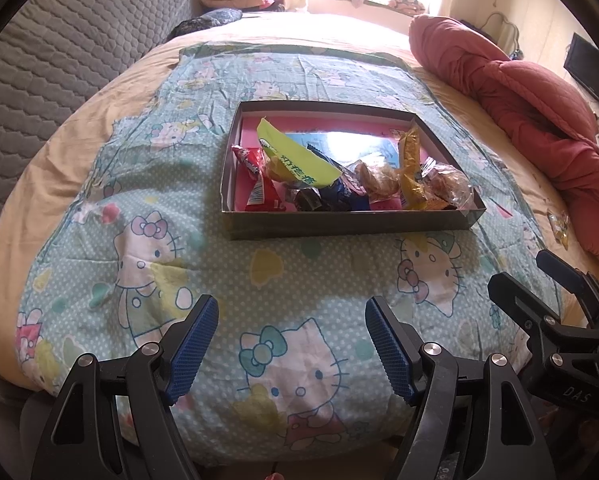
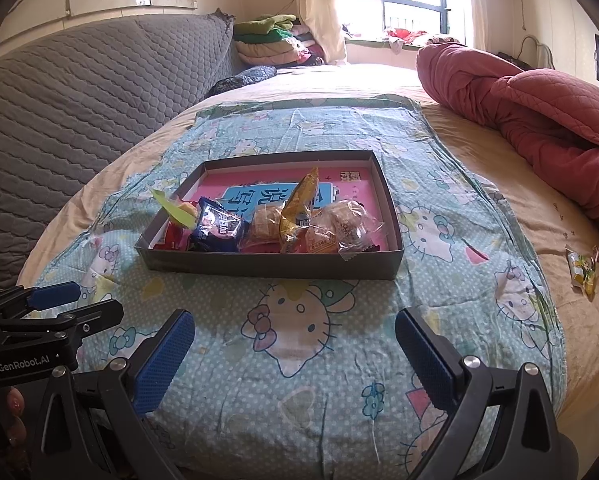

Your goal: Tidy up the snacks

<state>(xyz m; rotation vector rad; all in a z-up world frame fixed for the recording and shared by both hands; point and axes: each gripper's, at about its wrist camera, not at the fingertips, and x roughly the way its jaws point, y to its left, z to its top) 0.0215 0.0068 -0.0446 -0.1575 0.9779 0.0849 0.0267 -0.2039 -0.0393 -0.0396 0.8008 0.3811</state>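
Observation:
A shallow grey box [image 1: 339, 226] [image 2: 271, 268] with a pink bottom sits on the Hello Kitty cloth [image 1: 283, 280] [image 2: 299, 360]. It holds several wrapped snacks along its near side: a lime-green packet [image 1: 299, 160], a red packet [image 1: 265, 196], a dark blue packet [image 2: 217, 230], a yellow packet [image 2: 299, 208] and clear-wrapped pastries [image 2: 339, 224]. One small yellow-green snack [image 2: 583, 270] [image 1: 559, 226] lies on the bare sheet to the right. My left gripper [image 1: 291, 344] is open and empty, short of the box. My right gripper [image 2: 295, 360] is open and empty, also short of it.
A red quilt [image 2: 539, 100] is bunched at the right of the bed. A grey quilted headboard [image 2: 79, 92] runs along the left. Folded clothes [image 2: 271, 40] are stacked at the far end by the window.

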